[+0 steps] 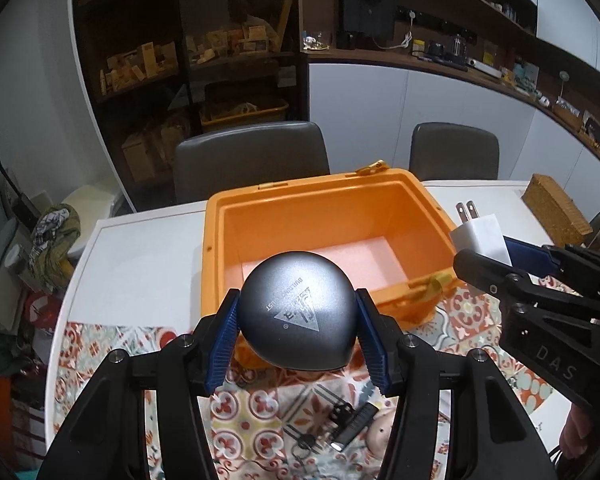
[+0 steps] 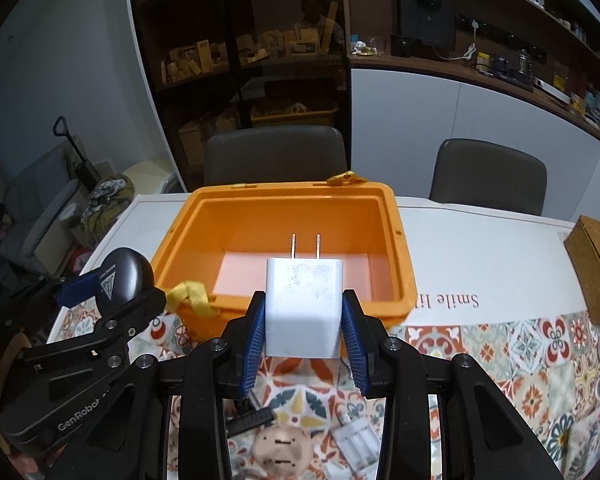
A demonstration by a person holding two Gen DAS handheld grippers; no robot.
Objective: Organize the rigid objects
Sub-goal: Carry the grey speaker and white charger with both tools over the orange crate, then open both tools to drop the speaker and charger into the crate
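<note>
My left gripper [image 1: 298, 334] is shut on a grey rounded metal object [image 1: 298, 316] with a triangular logo, held above the near rim of an open orange box [image 1: 220, 240]. My right gripper [image 2: 304, 330] is shut on a white plug charger [image 2: 303, 308], prongs pointing away, also above the near edge of the orange box [image 2: 396, 256]. The box holds only a pale foam floor [image 2: 296, 276]. Each gripper shows in the other's view: the right gripper [image 1: 496, 256] with the charger [image 1: 482, 238] at the right, the left gripper [image 2: 100, 292] with the grey object [image 2: 126, 276] at the left.
A patterned cloth [image 2: 500, 352] covers the near part of the white table [image 2: 480, 232]. On it below the grippers lie a black clip [image 2: 252, 418], a pink face-shaped piece [image 2: 282, 446] and a white battery holder [image 2: 358, 442]. A woven brown box [image 2: 594, 272] sits right. Two grey chairs [image 2: 276, 156] stand behind.
</note>
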